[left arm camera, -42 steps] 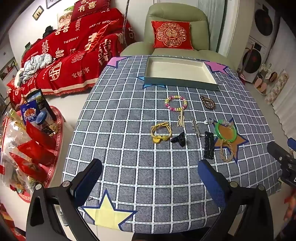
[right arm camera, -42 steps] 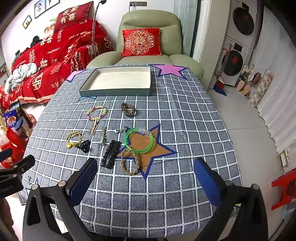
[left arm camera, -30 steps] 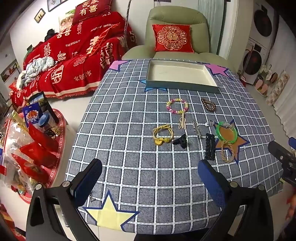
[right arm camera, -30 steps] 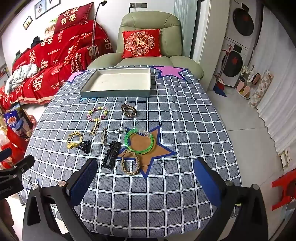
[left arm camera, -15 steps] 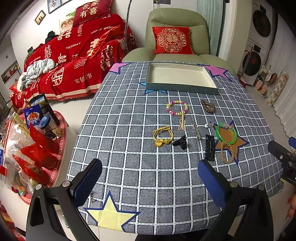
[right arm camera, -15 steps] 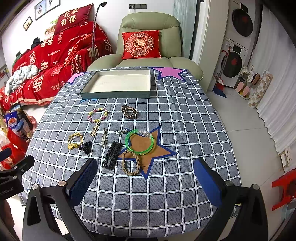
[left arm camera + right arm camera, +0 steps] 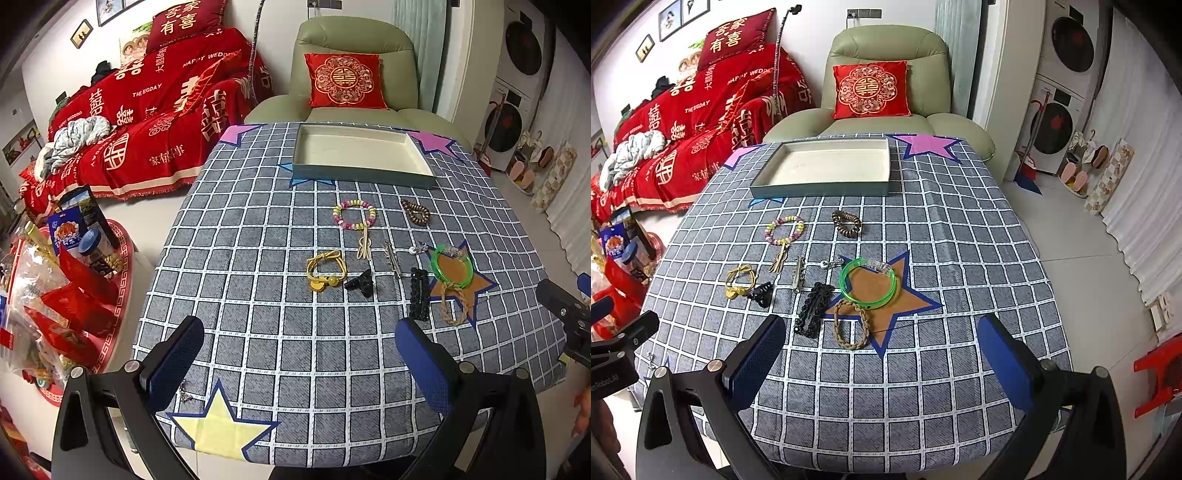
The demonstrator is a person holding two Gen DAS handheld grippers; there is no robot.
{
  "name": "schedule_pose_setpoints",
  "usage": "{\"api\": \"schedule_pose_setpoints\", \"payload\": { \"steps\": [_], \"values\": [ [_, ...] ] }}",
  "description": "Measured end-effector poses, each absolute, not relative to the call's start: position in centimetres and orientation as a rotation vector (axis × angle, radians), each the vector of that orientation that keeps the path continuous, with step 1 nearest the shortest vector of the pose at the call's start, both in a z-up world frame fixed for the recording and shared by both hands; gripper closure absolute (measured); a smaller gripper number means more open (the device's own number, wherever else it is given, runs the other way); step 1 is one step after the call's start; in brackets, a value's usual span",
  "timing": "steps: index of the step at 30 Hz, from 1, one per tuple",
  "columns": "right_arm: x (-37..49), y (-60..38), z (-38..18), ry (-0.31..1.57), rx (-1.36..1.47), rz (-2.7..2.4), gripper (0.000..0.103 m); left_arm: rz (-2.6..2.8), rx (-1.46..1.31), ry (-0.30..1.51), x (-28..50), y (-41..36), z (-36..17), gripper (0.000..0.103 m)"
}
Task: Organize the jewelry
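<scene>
Jewelry lies mid-table on a grey checked cloth: a beaded bracelet [image 7: 355,215], a brown bead bracelet [image 7: 416,214], a yellow hair tie [image 7: 325,271], a small black claw clip [image 7: 360,283], a long black clip [image 7: 813,308], a green bangle [image 7: 868,283] and a braided band [image 7: 850,324]. An empty white tray [image 7: 360,153] sits at the far edge. My left gripper [image 7: 301,360] is open and empty above the near edge. My right gripper [image 7: 881,356] is open and empty, just short of the braided band.
A green armchair [image 7: 886,74] with a red cushion stands behind the table. A red-covered sofa [image 7: 147,122] is at the left, with snack packs on a low red table [image 7: 66,280]. A red stool [image 7: 1156,373] is at the right on the floor.
Both grippers have drawn back and up a little, so the table looks slightly farther away. Nothing on the table has moved.
</scene>
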State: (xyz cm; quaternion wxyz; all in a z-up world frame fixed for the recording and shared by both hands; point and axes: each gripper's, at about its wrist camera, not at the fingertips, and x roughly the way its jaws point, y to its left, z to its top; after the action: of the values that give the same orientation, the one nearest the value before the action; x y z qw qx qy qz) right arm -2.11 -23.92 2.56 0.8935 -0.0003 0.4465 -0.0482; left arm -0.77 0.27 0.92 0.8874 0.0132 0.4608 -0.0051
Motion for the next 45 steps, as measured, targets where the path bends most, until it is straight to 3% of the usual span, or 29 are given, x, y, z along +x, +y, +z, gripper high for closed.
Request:
{"api": "schedule_pose_setpoints", "payload": {
  "steps": [45],
  "values": [
    [-2.04,-23.94,2.29,0.925,-0.002,-0.100,0.000,-0.009,0.030,0.958,-0.92,0.39,0.57,0.000]
  ]
}}
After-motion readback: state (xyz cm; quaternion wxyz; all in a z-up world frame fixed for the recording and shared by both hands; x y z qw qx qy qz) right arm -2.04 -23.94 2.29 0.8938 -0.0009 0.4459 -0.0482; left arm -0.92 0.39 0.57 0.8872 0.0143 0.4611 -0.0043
